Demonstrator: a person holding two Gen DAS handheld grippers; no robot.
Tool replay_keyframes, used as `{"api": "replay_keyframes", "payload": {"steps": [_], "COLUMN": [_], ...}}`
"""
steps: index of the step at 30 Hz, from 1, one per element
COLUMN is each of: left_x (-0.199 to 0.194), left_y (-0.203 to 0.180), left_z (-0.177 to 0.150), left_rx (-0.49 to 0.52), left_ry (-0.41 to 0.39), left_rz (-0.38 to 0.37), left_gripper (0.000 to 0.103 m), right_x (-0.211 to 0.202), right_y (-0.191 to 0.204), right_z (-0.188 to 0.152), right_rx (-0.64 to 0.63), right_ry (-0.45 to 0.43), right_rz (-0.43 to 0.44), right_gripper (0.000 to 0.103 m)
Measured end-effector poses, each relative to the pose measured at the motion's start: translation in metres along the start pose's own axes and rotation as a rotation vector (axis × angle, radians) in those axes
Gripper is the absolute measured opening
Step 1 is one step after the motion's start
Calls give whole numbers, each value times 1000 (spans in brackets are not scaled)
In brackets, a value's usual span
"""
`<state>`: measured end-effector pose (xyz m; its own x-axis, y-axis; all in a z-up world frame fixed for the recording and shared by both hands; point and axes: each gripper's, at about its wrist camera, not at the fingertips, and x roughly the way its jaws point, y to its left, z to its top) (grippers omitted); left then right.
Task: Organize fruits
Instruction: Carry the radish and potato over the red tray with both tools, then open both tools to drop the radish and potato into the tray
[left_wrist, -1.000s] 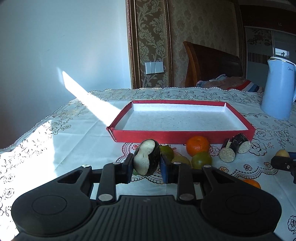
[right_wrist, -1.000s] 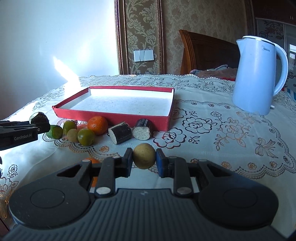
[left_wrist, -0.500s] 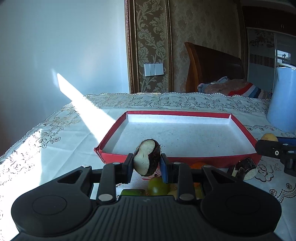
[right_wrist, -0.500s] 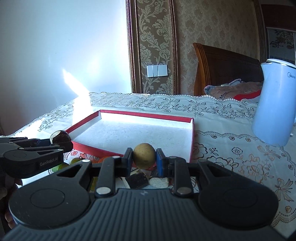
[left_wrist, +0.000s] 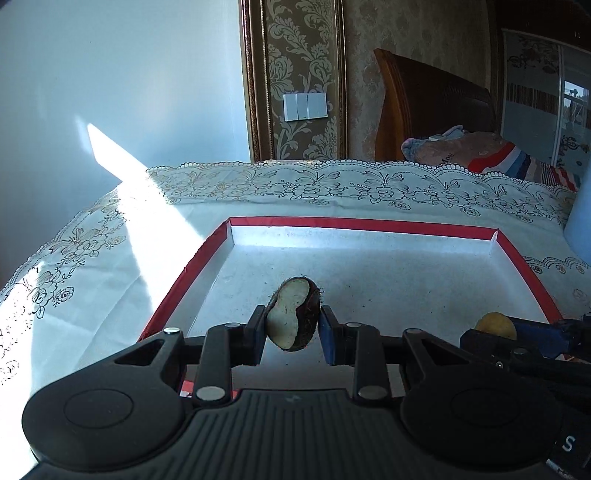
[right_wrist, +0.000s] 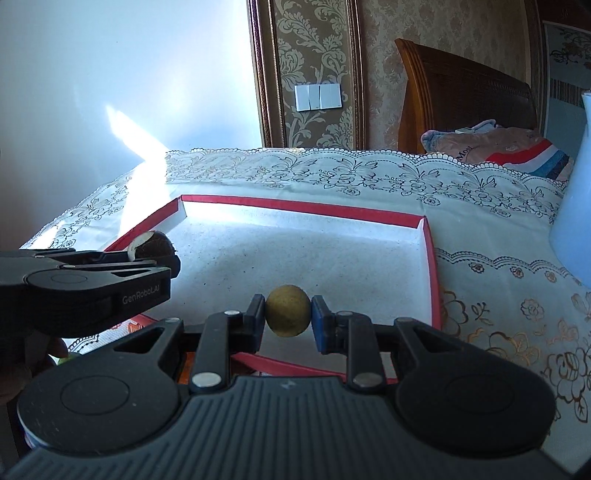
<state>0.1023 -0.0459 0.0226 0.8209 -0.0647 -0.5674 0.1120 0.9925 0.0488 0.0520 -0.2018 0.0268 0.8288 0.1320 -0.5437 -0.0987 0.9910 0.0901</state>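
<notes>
My left gripper (left_wrist: 293, 325) is shut on a dark-skinned fruit piece (left_wrist: 291, 313) with a pale cut face, held over the near left part of the red-rimmed tray (left_wrist: 354, 222). My right gripper (right_wrist: 288, 314) is shut on a small round tan fruit (right_wrist: 288, 309), held over the tray's (right_wrist: 303, 211) near edge. In the right wrist view the left gripper (right_wrist: 147, 254) with its fruit piece (right_wrist: 150, 246) shows at the left. In the left wrist view the right gripper (left_wrist: 496, 334) with the tan fruit (left_wrist: 494, 325) shows at the lower right. The tray floor is white and bare.
A pale blue kettle (right_wrist: 574, 206) stands right of the tray on the lace tablecloth (right_wrist: 369, 173). A wooden chair back (left_wrist: 432, 107) and a striped cushion (left_wrist: 517, 158) lie beyond the far table edge. Bits of other fruit (right_wrist: 188, 363) show under my right gripper.
Both grippers have moved forward and up from the fruit pile to over the tray, each still holding its fruit. The loose fruits on the cloth have dropped out of view.
</notes>
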Motion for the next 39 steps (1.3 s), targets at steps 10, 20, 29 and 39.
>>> {"api": "replay_keyframes", "payload": {"steps": [10,20,29,39], "left_x": [16,-5,-11,-2], "left_y": [-6,-13,-18,-15], "left_z": [-11,-23,-22,-22], "left_rx": [36,42,4,-26], "left_ry": [74,95,104,71], "left_rz": [12,3,-7,28], "left_gripper": [28,28,29,57], "right_x": [17,7,3,8], "right_y": [3,-5,-11,-3], "right_z": [-5,-12,-12,-11], "right_rx": [-9,-25,-13,6], "right_ry": [55,82,82,72], "right_rz": [-1,-4,0,4], "right_gripper": [25,25,25,26]}}
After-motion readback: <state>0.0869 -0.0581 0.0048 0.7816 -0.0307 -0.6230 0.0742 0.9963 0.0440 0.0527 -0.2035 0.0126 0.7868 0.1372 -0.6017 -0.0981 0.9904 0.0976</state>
